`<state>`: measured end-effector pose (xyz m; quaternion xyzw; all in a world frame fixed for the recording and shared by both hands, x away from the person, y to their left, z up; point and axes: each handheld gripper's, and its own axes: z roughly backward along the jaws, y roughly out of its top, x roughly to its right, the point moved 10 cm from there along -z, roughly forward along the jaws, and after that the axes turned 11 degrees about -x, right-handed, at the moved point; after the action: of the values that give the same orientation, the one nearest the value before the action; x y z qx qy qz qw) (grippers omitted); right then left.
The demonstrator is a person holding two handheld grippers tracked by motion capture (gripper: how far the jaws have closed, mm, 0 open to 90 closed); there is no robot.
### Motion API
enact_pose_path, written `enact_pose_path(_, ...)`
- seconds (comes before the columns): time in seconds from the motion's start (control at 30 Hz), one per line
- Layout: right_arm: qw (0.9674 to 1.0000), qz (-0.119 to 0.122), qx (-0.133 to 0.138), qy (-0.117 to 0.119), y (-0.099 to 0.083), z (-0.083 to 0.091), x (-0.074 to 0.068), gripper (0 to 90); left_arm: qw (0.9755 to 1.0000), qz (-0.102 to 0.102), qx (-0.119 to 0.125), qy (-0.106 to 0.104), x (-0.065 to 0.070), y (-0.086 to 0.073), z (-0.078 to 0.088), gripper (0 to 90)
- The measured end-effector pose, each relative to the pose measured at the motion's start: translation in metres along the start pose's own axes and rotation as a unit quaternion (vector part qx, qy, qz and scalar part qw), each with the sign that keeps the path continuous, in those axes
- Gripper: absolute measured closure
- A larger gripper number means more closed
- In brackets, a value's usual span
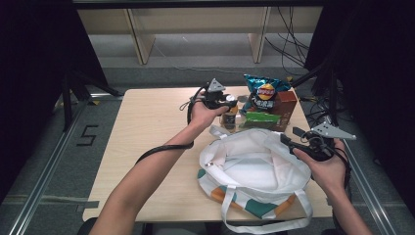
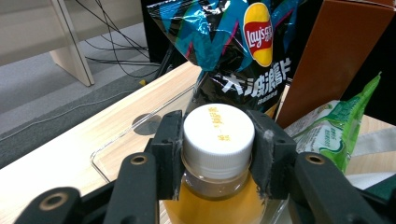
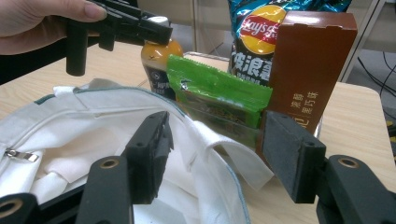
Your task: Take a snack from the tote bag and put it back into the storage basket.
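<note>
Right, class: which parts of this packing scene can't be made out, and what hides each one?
- Bottle: label cut off by the left gripper view's bottom edge and the left gripper's fingers.
- Tote bag: its bottom hidden by its own folds, high view.
- Green snack packet: lower half behind the bag rim, right gripper view.

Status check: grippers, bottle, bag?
Left gripper shut on bottle cap. Right gripper open at white bag rim. Chips, brown box, green packet crowd the bottle.

bare tabletop (image 1: 147, 127) open at the left, chip bag (image 1: 265, 90), brown box (image 1: 286, 108), green packet (image 1: 260, 118) crowding the bottle (image 1: 230, 113)
</note>
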<state>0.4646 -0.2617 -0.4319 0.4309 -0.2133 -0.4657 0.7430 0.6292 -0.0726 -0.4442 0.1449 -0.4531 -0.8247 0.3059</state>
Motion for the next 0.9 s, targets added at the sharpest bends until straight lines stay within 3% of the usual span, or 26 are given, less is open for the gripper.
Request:
enact_pose_path(0.2, 1.0, 0.001, -0.001, -0.001, 0.0, 0.0, 0.0, 42.4, 0.9999, -0.008, -0.004, 0.013, -0.002, 0.001, 0.001, 44.0)
enact_pose_path(0.37, 1.0, 0.001, -0.001, -0.001, 0.0, 0.0, 0.0, 42.4, 0.9999, -0.005, 0.005, 0.008, 0.0, 0.005, 0.004, 35.3)
enact_pose_path(0.73, 0.9999, 0.011, -0.005, 0.004, 0.0, 0.0, 0.001, 42.4, 0.9999, -0.011, 0.011, -0.004, 0.012, 0.009, 0.021, 29.8)
enact_pose_path(0.77, 0.9999, 0.003, -0.011, 0.003, -0.002, 0.001, 0.0, 42.4, 0.9999, -0.009, 0.012, -0.005, 0.012, 0.009, 0.022, 29.6)
enact_pose_path(0.9, 0.9999, 0.01, -0.003, 0.002, 0.0, 0.0, 0.001, 42.4, 0.9999, -0.006, 0.011, -0.004, 0.014, 0.008, 0.03, 29.1)
